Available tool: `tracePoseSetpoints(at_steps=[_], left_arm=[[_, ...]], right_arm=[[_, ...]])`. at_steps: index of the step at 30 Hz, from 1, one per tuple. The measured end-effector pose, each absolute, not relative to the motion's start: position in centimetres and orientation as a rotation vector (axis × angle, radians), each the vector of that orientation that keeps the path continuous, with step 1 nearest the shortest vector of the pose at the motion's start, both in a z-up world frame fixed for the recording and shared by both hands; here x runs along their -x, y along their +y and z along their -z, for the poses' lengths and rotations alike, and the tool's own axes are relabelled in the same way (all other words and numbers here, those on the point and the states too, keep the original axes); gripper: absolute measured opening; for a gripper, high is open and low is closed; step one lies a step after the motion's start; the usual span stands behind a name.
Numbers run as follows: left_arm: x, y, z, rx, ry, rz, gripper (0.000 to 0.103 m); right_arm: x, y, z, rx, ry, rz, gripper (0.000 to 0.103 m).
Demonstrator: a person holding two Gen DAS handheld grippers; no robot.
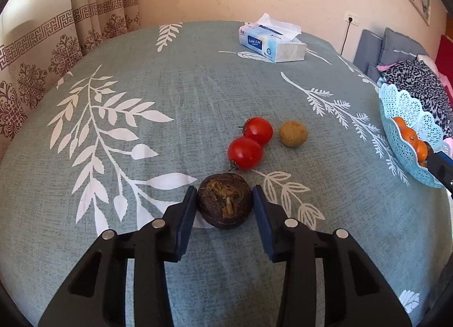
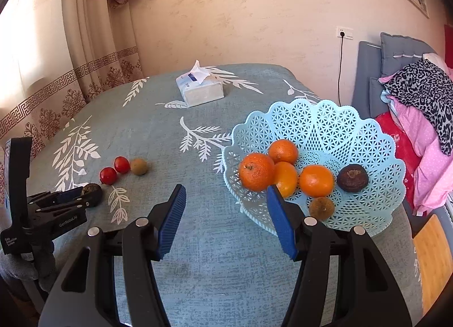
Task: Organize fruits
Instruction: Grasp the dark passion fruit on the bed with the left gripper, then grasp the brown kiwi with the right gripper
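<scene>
Left tool apart around dark fruit, right tool apart, basket holding oranges

Black plastic left gripper, two broad forked arms with long cut-out slots, each tipped by a dark blue ribbed pad. Four round silver screw heads across the knuckles. Same build on the right gripper: glossy black arms, silver screws, brighter blue pads with fine ridges along the inner faces. From the right wrist view, left gripper side-on, matte black, white lettering "GenRoboAI" on the body, small white label text on the handle block, upright black block with a blue edge above.
</scene>
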State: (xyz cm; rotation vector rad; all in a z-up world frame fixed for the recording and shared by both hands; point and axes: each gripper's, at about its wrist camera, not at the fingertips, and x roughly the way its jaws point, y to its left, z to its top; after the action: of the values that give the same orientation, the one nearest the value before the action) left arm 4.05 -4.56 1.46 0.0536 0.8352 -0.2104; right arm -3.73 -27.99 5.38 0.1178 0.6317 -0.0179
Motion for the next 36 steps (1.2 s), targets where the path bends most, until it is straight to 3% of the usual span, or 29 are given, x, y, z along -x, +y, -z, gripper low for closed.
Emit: tracePoseSetpoints(at_steps=[13, 36], left_arm=[[-2.7, -1.2, -3.1, -0.007, 0.751, 0.132, 0.04], [-2.1, -0.5, -2.8, 0.017, 0.711, 0.119, 0.041]], right_arm=[[1.0, -23.7, -6.0, -0.114, 0.694, -0.163, 0.061], [-7.9, -17.2, -2.5, 0.0, 0.831, -0.226, 0.06]])
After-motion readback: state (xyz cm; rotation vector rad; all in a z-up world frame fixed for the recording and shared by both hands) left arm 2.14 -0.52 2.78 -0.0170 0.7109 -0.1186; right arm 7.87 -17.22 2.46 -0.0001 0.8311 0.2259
